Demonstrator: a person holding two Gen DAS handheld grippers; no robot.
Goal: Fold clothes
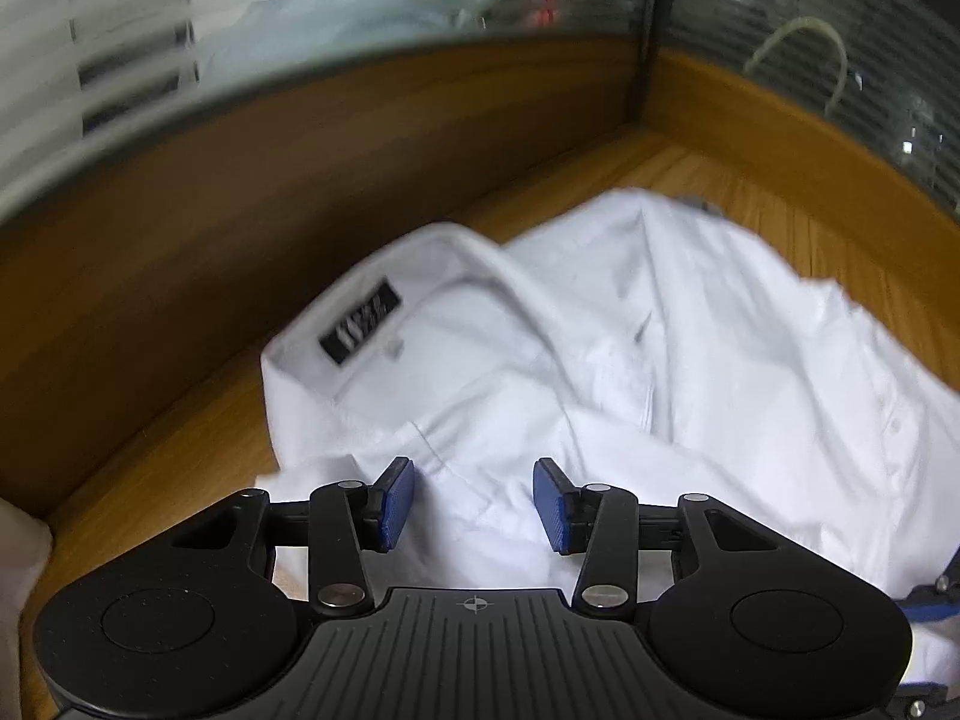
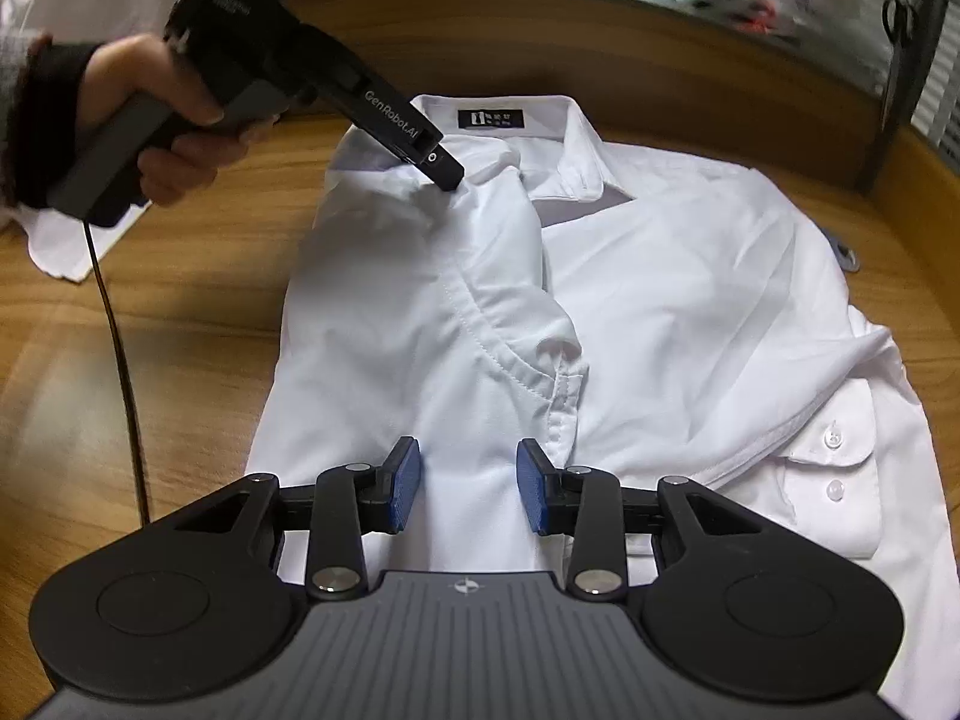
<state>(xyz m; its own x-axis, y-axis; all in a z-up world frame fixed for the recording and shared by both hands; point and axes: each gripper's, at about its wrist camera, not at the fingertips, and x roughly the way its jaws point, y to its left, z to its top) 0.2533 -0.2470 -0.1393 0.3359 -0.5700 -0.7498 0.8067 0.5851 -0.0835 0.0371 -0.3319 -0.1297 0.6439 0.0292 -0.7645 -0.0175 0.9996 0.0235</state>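
Wooden table (image 2: 180, 312), warm brown grain, glossy, with a raised wooden rim (image 2: 690, 60) along its far edge and right edge; the two rims meet at the far right corner.

White shirt (image 2: 690, 300) lies flat on the table, collar toward the far edge, one side folded over the middle, cuff near the right edge.

Another white cloth (image 2: 60, 240) lies at the left edge, well apart from the shirt.

Black cable (image 2: 123, 360) trails across bare wood left of the shirt.
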